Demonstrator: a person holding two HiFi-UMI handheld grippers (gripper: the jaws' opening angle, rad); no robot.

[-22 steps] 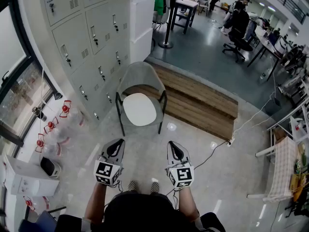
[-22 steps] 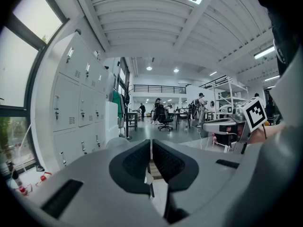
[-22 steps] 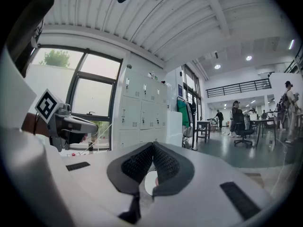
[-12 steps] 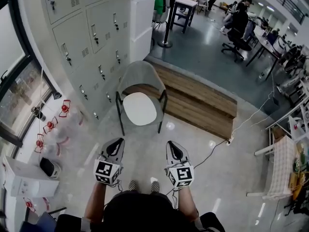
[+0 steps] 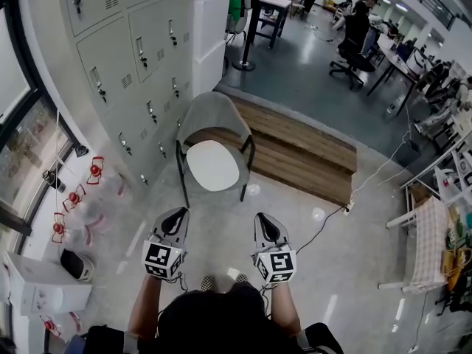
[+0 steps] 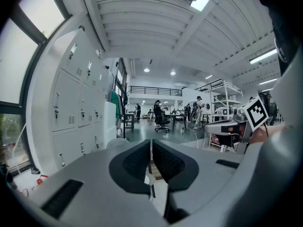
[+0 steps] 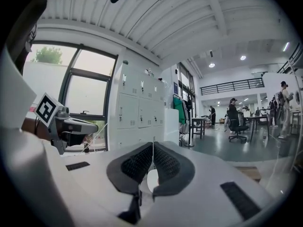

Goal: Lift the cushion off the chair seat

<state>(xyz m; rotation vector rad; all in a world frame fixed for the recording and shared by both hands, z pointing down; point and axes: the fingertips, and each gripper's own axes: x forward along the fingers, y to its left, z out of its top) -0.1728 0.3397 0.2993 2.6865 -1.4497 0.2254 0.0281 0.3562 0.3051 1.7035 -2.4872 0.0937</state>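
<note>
White cushion (image 5: 212,165) on the grey chair (image 5: 214,113), with your two grippers not yet near it.
You hold the left gripper (image 5: 175,216) and right gripper (image 5: 266,221) side by side above the floor (image 5: 221,231), well short of the chair by the lockers (image 5: 125,65). Both pairs of jaws are closed on nothing, probably because the reach has not begun. The cushion lies flat on the seat, reaching close to its front edge. From above you cannot tell its thickness or whether anything ties it down. In both gripper views the jaws cover nearly all of it.
</note>
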